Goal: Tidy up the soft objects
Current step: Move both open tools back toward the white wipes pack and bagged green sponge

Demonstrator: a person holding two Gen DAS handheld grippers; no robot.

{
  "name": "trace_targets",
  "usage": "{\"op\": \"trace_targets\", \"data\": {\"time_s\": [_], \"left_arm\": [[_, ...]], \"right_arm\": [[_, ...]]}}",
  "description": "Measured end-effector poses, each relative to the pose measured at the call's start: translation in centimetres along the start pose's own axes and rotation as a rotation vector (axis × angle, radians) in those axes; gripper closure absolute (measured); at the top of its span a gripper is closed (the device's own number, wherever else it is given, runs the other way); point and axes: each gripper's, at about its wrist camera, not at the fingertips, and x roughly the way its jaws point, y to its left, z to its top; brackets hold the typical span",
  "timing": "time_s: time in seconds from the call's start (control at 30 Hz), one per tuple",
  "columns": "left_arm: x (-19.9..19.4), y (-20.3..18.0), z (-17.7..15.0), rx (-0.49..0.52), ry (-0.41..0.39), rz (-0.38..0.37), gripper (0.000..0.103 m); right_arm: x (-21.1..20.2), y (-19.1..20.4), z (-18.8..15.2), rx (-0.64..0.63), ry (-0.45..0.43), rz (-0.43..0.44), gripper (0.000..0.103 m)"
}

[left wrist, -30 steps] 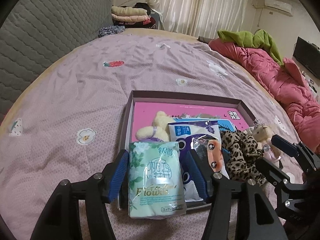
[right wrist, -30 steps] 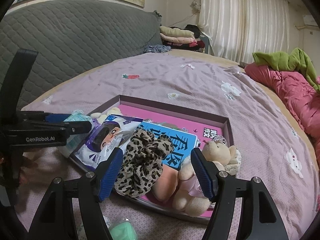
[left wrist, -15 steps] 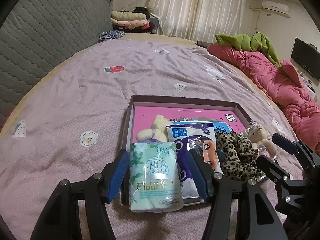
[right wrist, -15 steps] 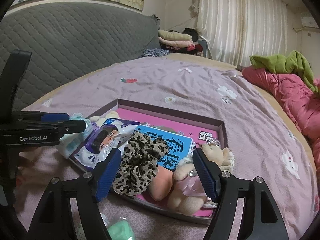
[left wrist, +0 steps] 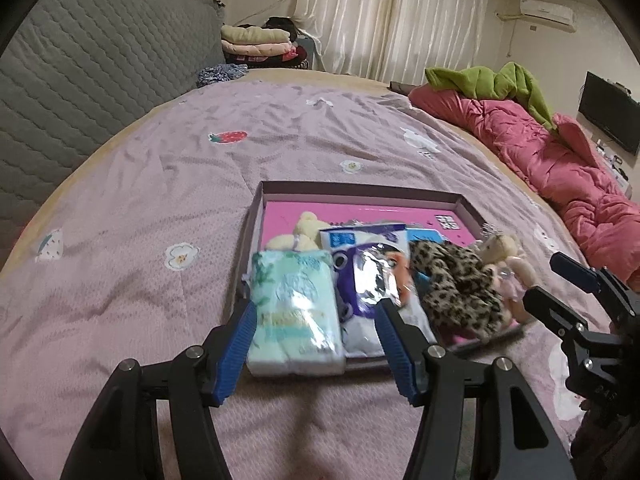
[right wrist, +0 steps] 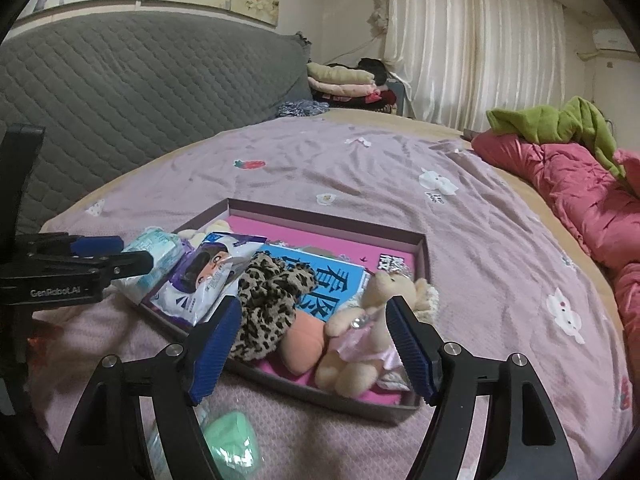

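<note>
On the lilac bedspread [left wrist: 168, 208], mid-bed, a shallow open box [left wrist: 360, 194] with a pink floor holds the soft things. Around: grey quilted headboard [right wrist: 120, 80] to the left, folded clothes [left wrist: 258, 40] stacked at the far end, a pink quilt [left wrist: 560, 160] with a green garment [left wrist: 500, 82] along the right edge of the bed, curtains [right wrist: 472, 40] behind.

Left tool [left wrist: 314, 344]: jaws wide, nothing gripped. The mint tissue pack [left wrist: 296, 308] lies just ahead between the blue pads, its near end overhanging the box's near wall; whether a pad touches it I cannot tell. Long axis runs away from the tool, print blurred. Beside it to the right, a white-and-purple wipes packet [left wrist: 364, 280], same heading, glare over its face. Beyond, a cream plush [left wrist: 300, 232], mostly hidden behind both packs.

Right tool [right wrist: 312, 344]: jaws wide, empty, poised over the box's near right part. Directly ahead between the pads: leopard-print scrunchie [right wrist: 268, 308], a peach soft lump [right wrist: 306, 344] partly covered by the scrunchie, and a small teddy bear [right wrist: 376, 320] in a pink dress, lying on its back, head toward the far wall. A blue booklet [right wrist: 332, 280] with large characters lies under these three, half covered.

Near the bottom edge of the right wrist view, a pale green item [right wrist: 232, 444] lies on the bed outside the box, cut off by the tool's frame; identity unclear. Each tool shows at the other camera's edge.
</note>
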Motion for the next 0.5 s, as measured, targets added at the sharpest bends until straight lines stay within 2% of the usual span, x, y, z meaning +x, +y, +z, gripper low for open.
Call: {"op": "trace_targets", "data": {"time_s": [0.23, 0.5], "left_arm": [[-1.6, -2.1, -1.1, 0.01, 0.026, -0.067, 0.042], [-2.8, -5.8, -3.7, 0.032, 0.121, -0.164, 0.042]], "right_arm": [[-2.5, -1.0, -1.5, 0.033, 0.029, -0.008, 0.027], [-4.3, -1.3, -3.9, 0.021, 0.104, -0.018, 0.027]]}}
